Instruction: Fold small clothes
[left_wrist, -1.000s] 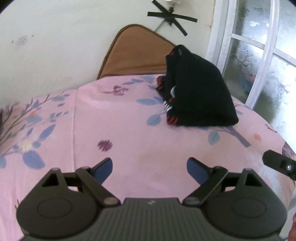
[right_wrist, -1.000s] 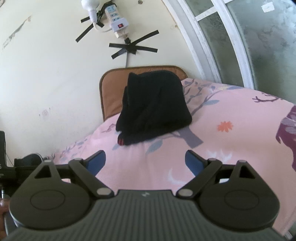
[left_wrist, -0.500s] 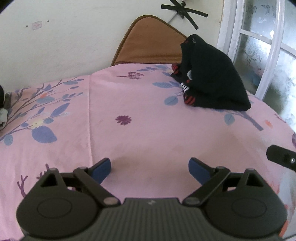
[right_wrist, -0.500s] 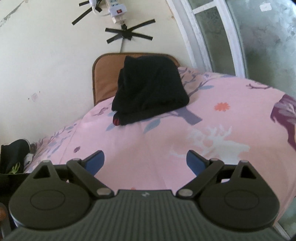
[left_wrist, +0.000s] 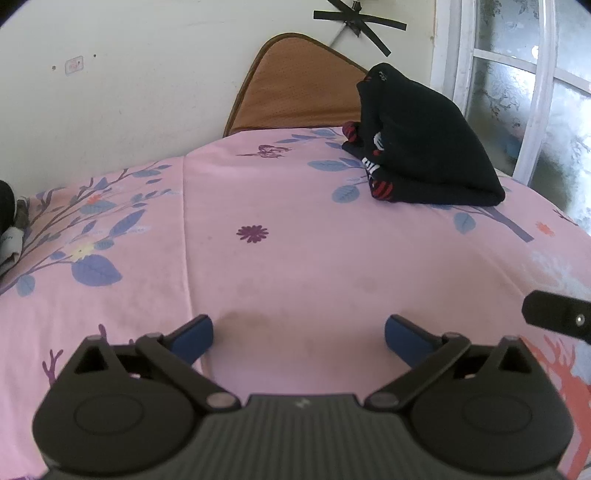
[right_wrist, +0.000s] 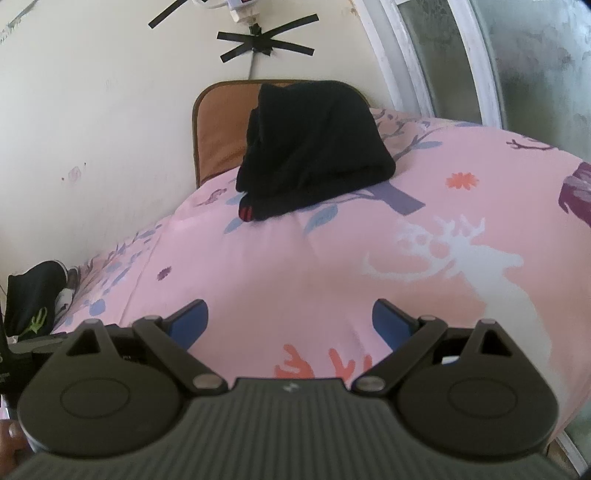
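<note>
- While its jaws were opening, the left gripper (left_wrist: 298, 334) had nothing between its pads, only bare pink sheet (left_wrist: 314, 266) beneath.
- The right gripper (right_wrist: 291, 320) was likewise spread wide and empty over the same sheet.
- Ahead of both, well apart from the fingertips, lay a black stack (right_wrist: 314, 147) of folded clothes, resting against a brown cushion (left_wrist: 295, 85) by the wall.
- Far to the left of the right gripper, at the sheet's edge, sat a dark heap (right_wrist: 31, 299), apparently the unfolded clothes.
- Judged step: between garments, one fold set down, no piece in hand.
- The next move called for reaching left to that heap, pinching one piece and spreading it flat on the open sheet.
</note>
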